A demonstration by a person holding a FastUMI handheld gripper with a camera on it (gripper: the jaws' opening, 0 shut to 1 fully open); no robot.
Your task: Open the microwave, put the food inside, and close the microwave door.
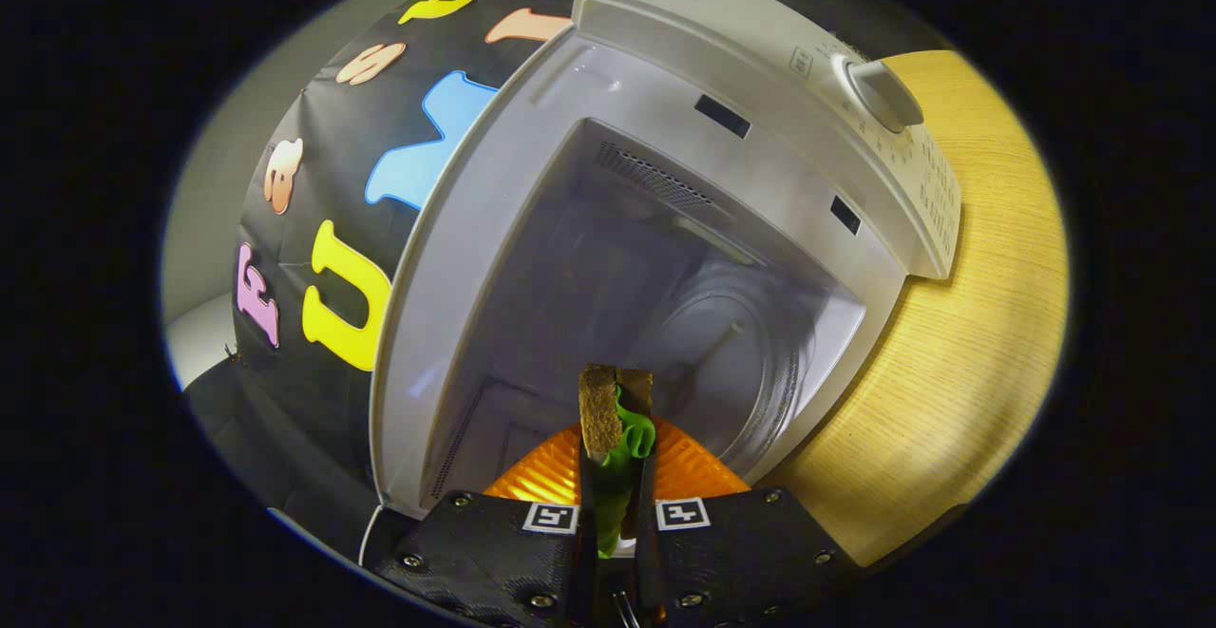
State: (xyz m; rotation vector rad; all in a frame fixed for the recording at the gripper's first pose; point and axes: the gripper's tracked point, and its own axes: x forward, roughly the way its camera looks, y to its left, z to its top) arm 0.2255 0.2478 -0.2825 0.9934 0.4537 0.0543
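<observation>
2 fingers (pixel 601 419) of tool (pixel 617 438) pinching sandwich (pixel 616 411) with green filling, just ahead of open microwave (pixel 665 191) cavity on wooden surface (pixel 978 343).

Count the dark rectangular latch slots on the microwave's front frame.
2. One slot sits above the cavity opening; the other slot is further along toward the dial. More may be hidden.

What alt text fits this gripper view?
The gripper is shut on a toy sandwich with green lettuce, held just ahead of the open microwave, whose cavity with glass turntable lies beyond. The microwave stands on a wooden table.
</observation>
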